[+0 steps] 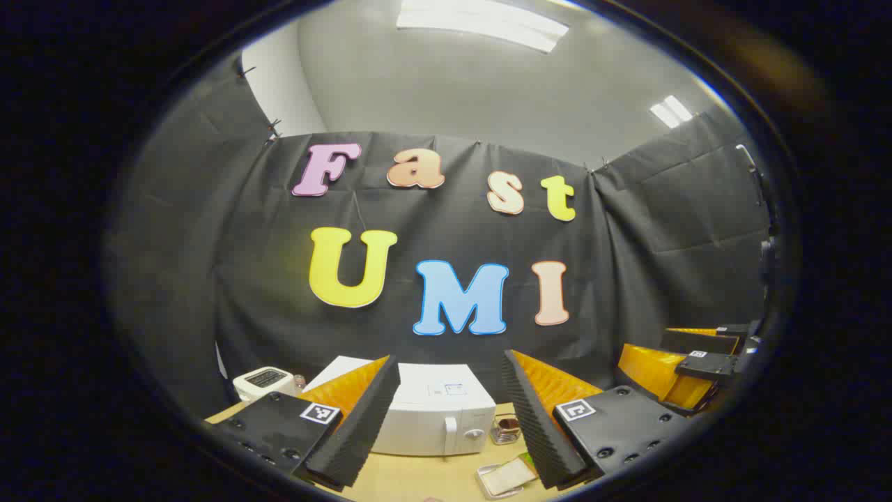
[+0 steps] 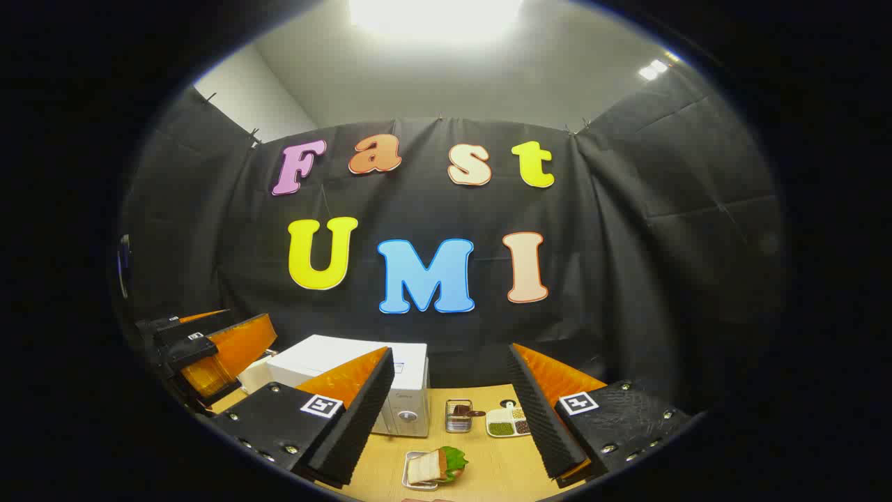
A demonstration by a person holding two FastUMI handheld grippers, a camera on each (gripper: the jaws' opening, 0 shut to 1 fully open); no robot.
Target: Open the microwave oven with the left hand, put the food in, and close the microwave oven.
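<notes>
Both my left tongs (image 1: 451, 411) and right tongs (image 2: 451, 411) hang wide open, holding nothing. The microwave (image 1: 435, 411) sits closed on the table (image 2: 502, 460), and the sandwich (image 2: 433, 466) lies on its tray (image 2: 411, 481) just in front.

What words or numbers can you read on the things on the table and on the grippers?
None can be read.
Small label on top of the microwave: too small and blurred to read.
Square markers on the left gripper and the right gripper: black-and-white patterns, not words or numbers.
</notes>
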